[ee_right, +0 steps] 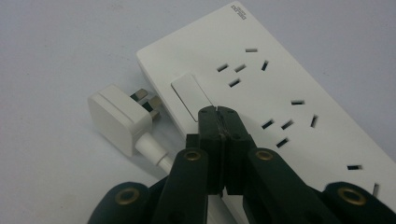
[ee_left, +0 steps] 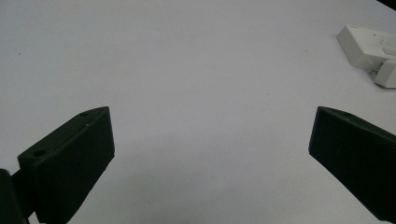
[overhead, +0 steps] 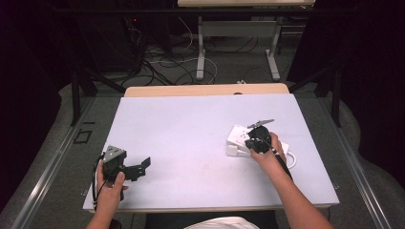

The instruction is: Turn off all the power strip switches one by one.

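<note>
We note a white power strip (overhead: pixel 241 136) on the right half of the white table (overhead: pixel 191 138), with its white plug (ee_right: pixel 116 119) lying loose just beside its end, prongs toward the strip, cord (ee_right: pixel 152 149) trailing back under the right gripper (ee_right: pixel 219 112). That gripper's jaws are pressed together, nothing between them, tips over the strip by its rocker switch (ee_right: pixel 189 95); the right hand (overhead: pixel 270 155) reaches in from the near edge. The table's centre and left are bare, giving wide room. The left gripper (overhead: pixel 136 169) sits near the front-left corner, held by the left hand (overhead: pixel 111 186), jaws spread wide and pointing across the table toward the strip.
</note>
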Demonstrator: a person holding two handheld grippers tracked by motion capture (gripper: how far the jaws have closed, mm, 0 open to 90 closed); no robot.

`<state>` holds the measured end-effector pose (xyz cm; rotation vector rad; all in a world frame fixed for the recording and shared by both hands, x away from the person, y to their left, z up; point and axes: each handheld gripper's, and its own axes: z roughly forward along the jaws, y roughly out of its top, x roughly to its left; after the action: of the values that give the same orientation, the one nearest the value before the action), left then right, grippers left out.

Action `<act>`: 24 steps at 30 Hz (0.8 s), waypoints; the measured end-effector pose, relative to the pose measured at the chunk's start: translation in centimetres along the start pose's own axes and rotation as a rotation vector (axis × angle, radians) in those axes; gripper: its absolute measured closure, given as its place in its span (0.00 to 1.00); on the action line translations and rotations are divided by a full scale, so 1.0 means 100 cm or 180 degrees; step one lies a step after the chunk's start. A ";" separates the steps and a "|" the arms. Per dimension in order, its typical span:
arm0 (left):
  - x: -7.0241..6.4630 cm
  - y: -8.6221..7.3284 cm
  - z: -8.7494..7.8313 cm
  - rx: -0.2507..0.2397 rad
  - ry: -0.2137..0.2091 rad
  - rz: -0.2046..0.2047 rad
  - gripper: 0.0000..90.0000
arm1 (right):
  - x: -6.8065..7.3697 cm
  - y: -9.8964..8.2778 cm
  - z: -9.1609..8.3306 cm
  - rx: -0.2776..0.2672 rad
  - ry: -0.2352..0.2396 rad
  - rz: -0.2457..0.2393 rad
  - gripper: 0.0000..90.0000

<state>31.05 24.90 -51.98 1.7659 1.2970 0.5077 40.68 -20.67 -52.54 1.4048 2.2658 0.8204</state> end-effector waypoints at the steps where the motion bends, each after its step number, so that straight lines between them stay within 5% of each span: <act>1: 0.000 0.000 0.000 0.0000 -0.0001 -0.0002 0.00 | 0.001 0.000 0.000 0.0019 -0.0001 0.0013 0.99; 24: 0.000 0.000 0.001 -0.0017 -0.0002 -0.0005 0.00 | 0.005 0.012 0.003 0.0104 0.0074 0.0001 0.98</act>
<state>31.12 24.82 -52.06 1.7603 1.2956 0.5093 41.48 -19.72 -51.99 1.4169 2.3064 0.8076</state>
